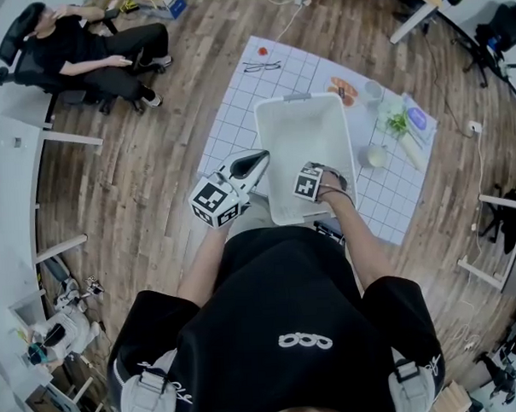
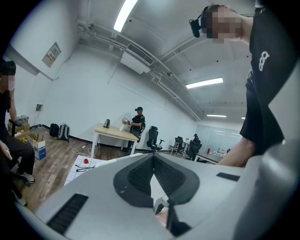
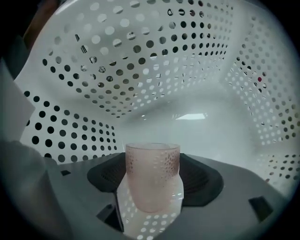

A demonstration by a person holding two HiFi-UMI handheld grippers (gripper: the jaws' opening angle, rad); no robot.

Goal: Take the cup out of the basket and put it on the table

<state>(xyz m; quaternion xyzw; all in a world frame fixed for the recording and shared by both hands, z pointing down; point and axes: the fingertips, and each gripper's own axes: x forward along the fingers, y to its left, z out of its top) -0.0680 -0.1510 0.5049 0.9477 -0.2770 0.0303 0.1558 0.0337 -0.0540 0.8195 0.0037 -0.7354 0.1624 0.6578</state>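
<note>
Cup [image 3: 152, 176] inside the basket [image 3: 140, 70], between spread fingers

Pinkish and translucent, the cup stands upright on the floor of the white perforated basket. The right gripper [image 1: 315, 185] points down into it, jaws wide apart on either side of the cup. The left gripper [image 1: 258, 162] is by the basket's left rim, fingers pressed together

Cup [image 3: 152, 176]: frosted pale pink with a fine dotted pattern. Basket [image 3: 140, 70]: white, walls perforated in regular rows of round holes. Mat [image 1: 235, 116] at centre of head view: white with thin grey grid lines, lying on brown wood-plank floor [image 1: 154, 163].
</note>
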